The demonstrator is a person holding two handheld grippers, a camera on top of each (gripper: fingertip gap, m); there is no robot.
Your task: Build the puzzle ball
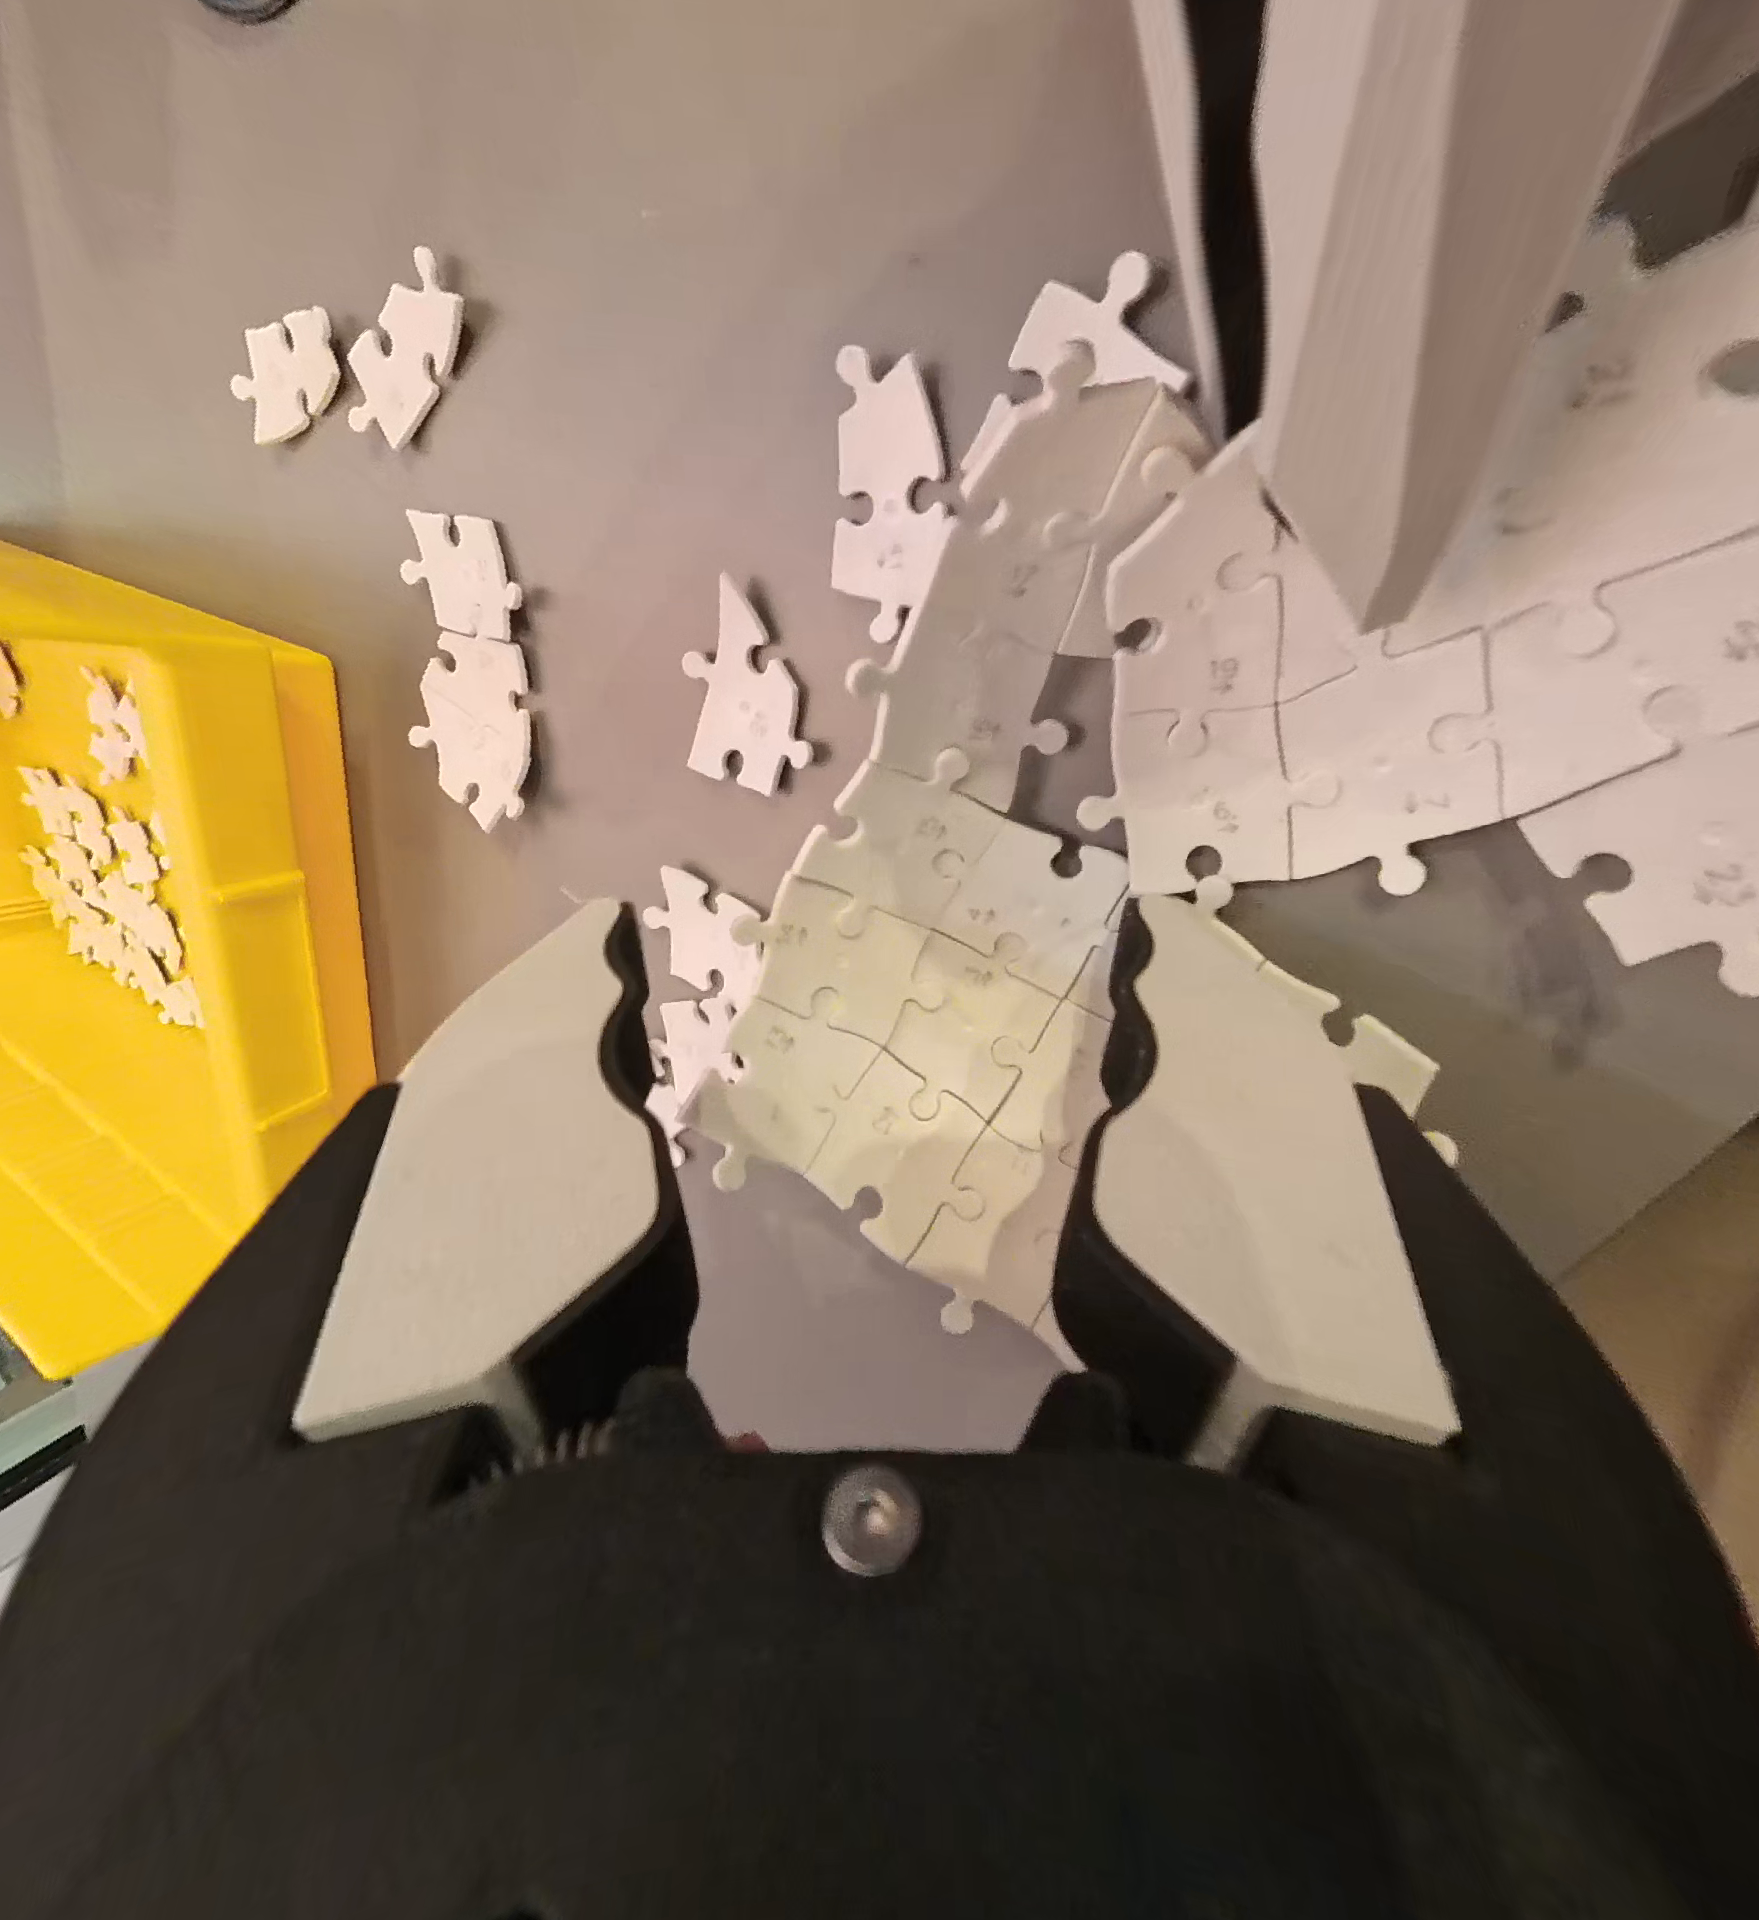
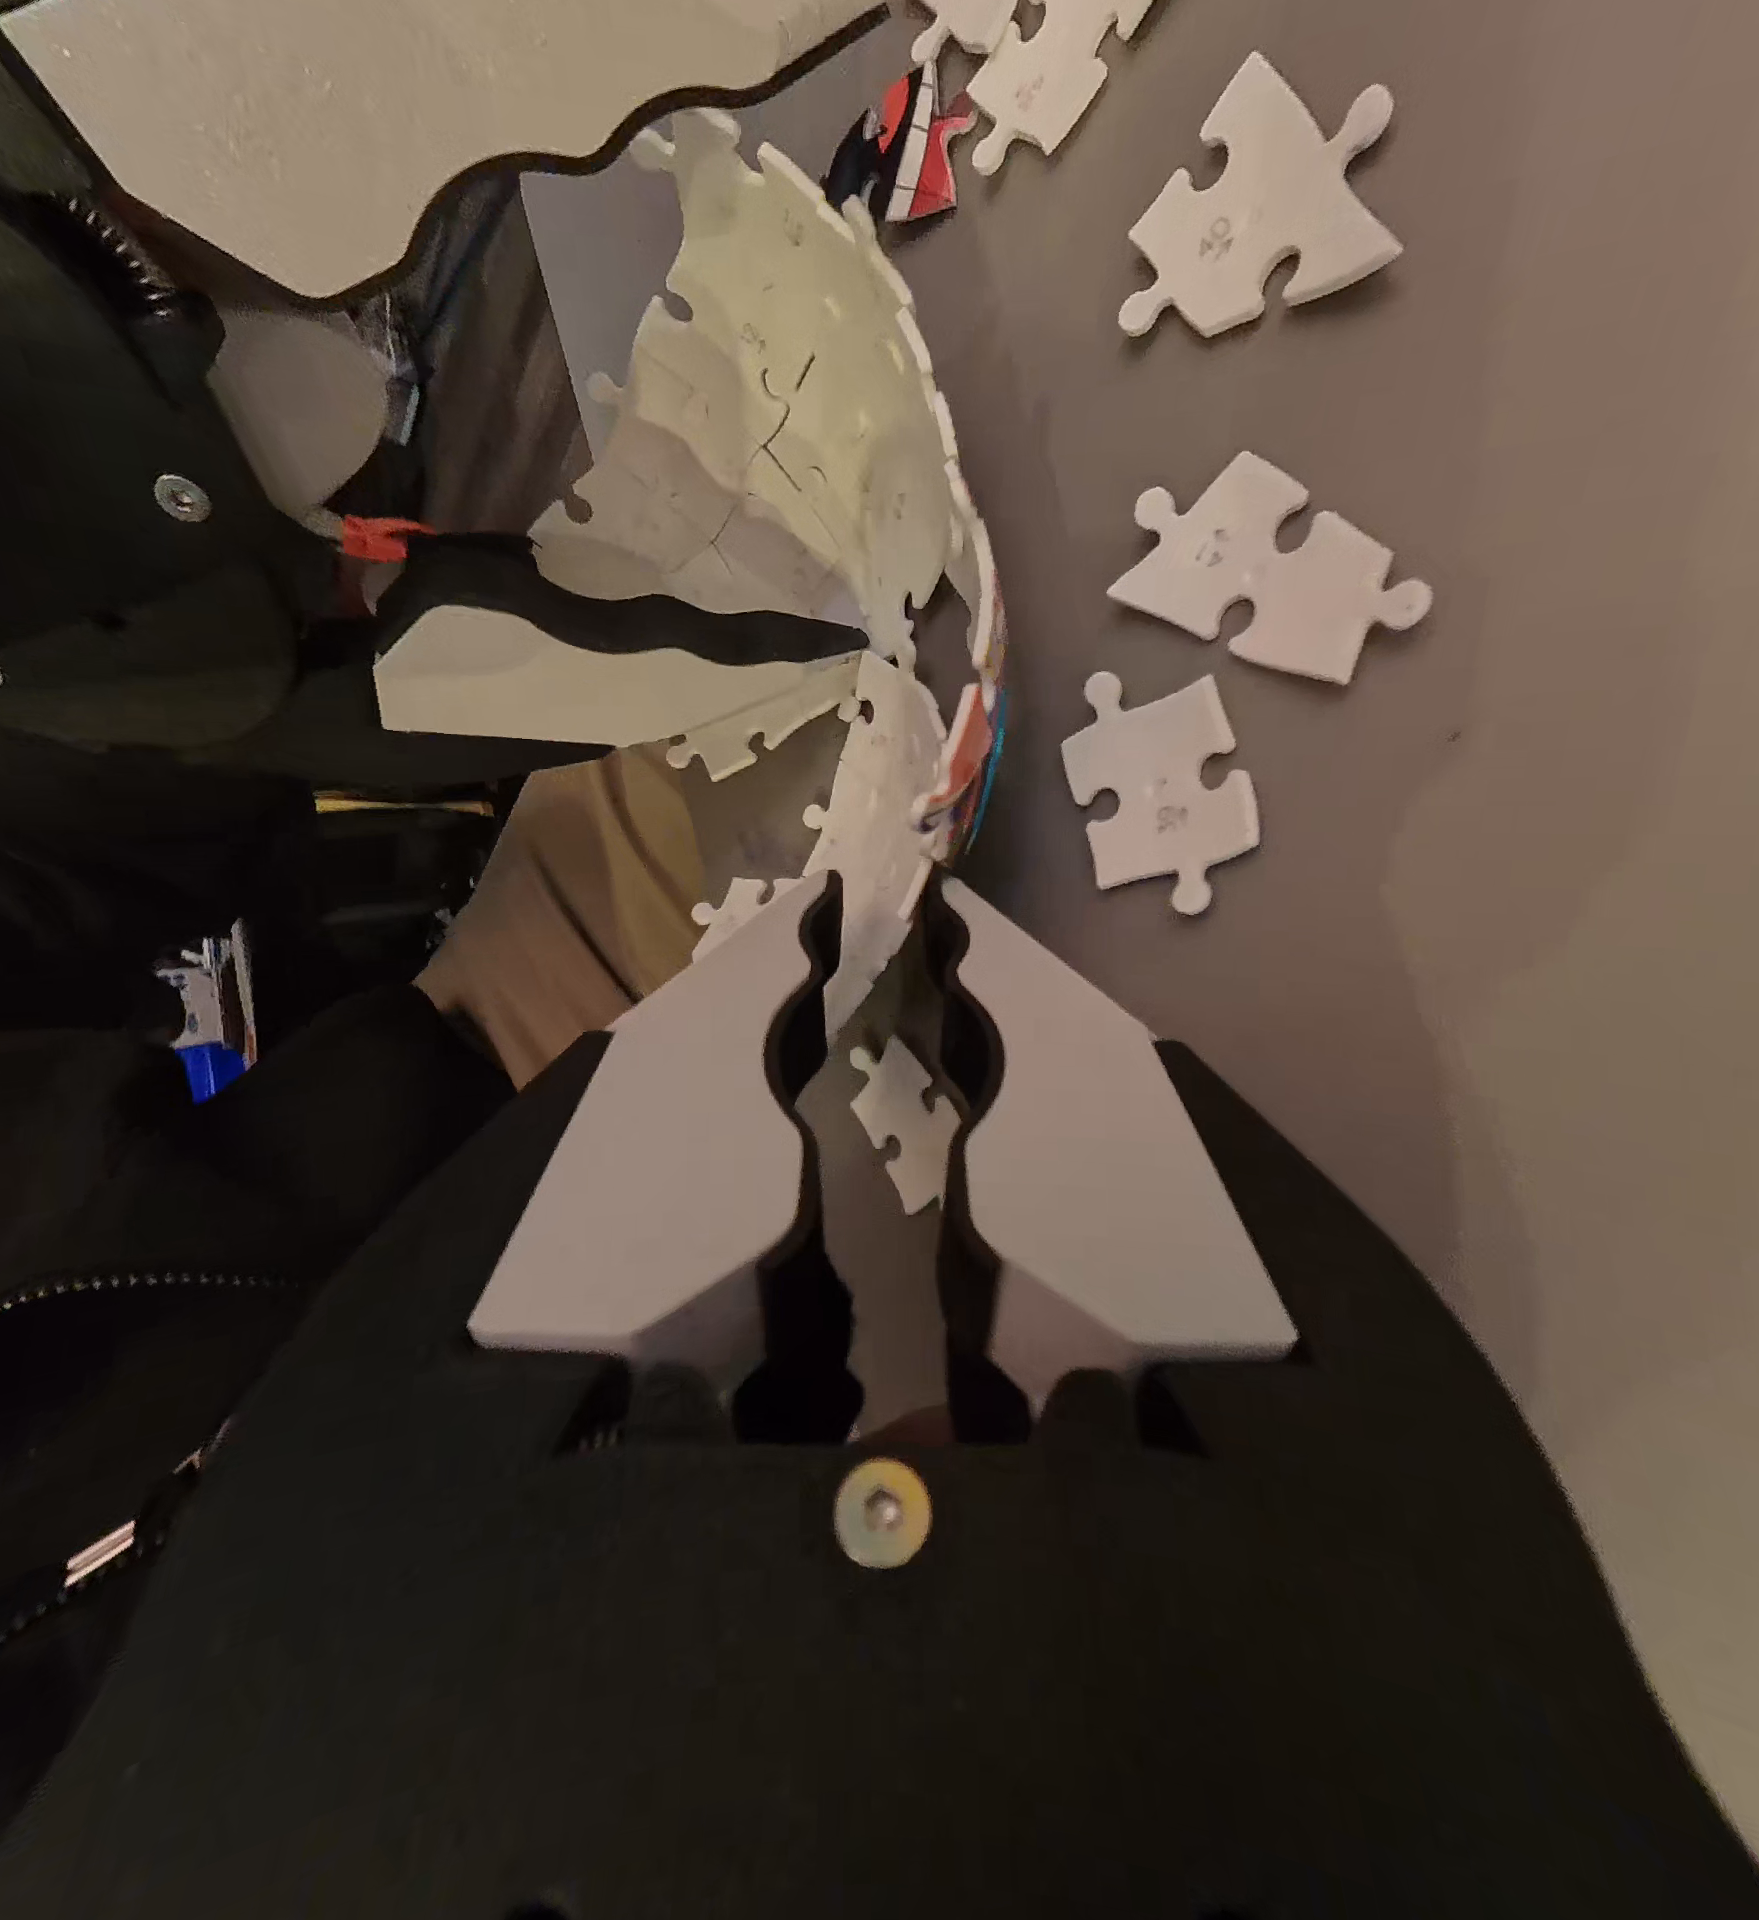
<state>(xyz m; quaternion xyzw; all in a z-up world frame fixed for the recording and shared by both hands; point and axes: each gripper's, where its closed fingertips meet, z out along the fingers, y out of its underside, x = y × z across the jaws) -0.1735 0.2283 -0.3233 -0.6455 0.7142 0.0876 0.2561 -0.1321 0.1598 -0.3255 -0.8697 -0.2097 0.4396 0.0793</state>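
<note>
Nearest the lens, the half-built puzzle ball [image 1: 916, 1049] was held above the grey worktop [image 1: 646, 208], lying between the spread fingers of the left hand-held gripper [image 1: 870, 925]. Its curved edge was pinched by the right hand-held gripper [image 2: 885, 904]. Loose white pieces [image 2: 1259, 197] were scattered nearby, and more were kept in a yellow tray [image 1: 231, 1091].

In the left wrist view, a tray [image 1: 262, 1039] holding loose pieces [image 1: 111, 894] lies left on the table [image 1: 646, 208]. Scattered pieces [image 1: 470, 665] lie between it and the curved puzzle shell [image 1: 916, 1049], which stands right of centre, above the table.
</note>
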